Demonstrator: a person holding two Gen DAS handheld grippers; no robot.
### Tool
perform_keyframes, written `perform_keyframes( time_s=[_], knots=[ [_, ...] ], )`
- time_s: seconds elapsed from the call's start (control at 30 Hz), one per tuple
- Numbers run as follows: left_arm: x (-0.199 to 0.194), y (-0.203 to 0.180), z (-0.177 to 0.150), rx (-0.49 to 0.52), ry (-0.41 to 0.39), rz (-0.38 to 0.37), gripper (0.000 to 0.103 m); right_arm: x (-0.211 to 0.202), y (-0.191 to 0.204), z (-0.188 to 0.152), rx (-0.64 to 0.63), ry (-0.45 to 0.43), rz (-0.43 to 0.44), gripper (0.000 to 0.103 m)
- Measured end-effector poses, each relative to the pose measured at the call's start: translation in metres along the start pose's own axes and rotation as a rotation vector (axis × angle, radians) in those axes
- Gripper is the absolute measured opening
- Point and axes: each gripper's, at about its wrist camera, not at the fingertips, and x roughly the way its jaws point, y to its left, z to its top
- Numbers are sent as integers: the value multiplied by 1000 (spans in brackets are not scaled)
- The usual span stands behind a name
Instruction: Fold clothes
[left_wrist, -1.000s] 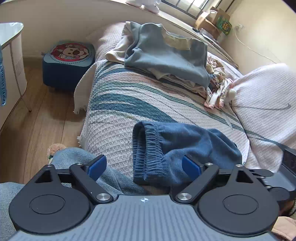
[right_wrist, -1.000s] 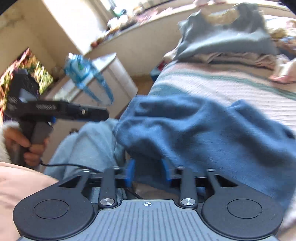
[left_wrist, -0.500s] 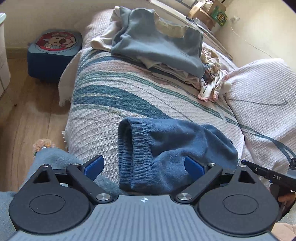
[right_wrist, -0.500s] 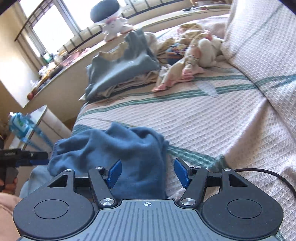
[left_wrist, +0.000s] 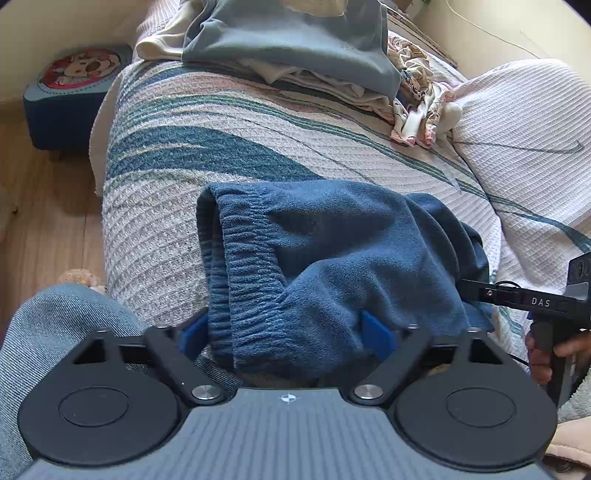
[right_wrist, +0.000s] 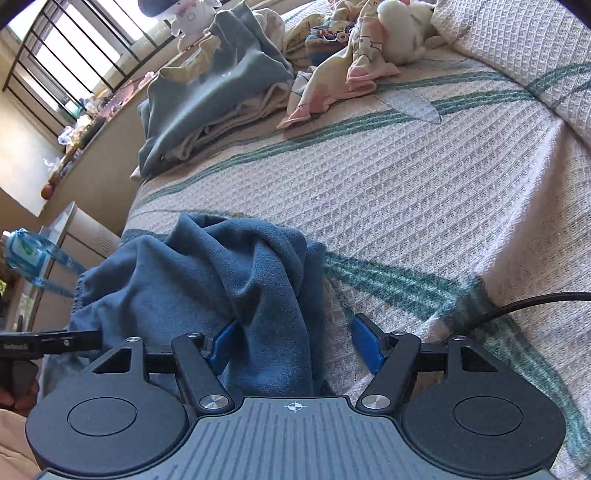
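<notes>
A blue fleece garment (left_wrist: 332, 251) with a ribbed elastic waistband lies crumpled at the near edge of the striped bedspread (left_wrist: 221, 122). My left gripper (left_wrist: 284, 334) is over the waistband end. Its jaws are closing, and both blue pads touch the bunched cloth between them. In the right wrist view the same garment (right_wrist: 207, 280) lies at the lower left. My right gripper (right_wrist: 295, 347) is at its other end with jaws opening. The left pad touches a hanging fold, while the right pad stands clear over bare bedspread (right_wrist: 406, 192).
A stack of folded clothes with a grey-blue top (left_wrist: 295, 40) sits at the far end of the bed, with crumpled patterned children's clothes (left_wrist: 421, 110) beside it. A blue cartoon stool (left_wrist: 74, 81) stands on the wooden floor at left. A person's denim knee (left_wrist: 66, 325) is near. A black cable (right_wrist: 517, 306) crosses the bed edge.
Both grippers have dropped closer to the blue garment. The left jaws narrowed from wide apart onto the waistband. The right jaws widened, and its view swung from the room round to the bed.
</notes>
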Motion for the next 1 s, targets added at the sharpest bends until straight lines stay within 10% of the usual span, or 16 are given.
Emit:
perform_keyframes(
  time_s=[0.07, 0.13, 0.3, 0.6, 1.0],
  knots=[
    [-4, 0, 0, -4, -8, -40, 38, 0, 5, -2, -25, 1, -14, 67],
    [-7, -5, 0, 10, -13, -52, 34, -1, 10, -3, -56, 18, 5, 41],
    [-22, -8, 6, 9, -63, -74, 29, -10, 23, -3, -100, 0, 8, 13],
    [-69, -15, 109, 72, -304, -85, 29, -51, 72, 82, -261, -280, 53, 9],
    [-15, 33, 266, 8, -393, -18, 32, 50, 115, 238, -292, -445, -11, 10]
  ],
)
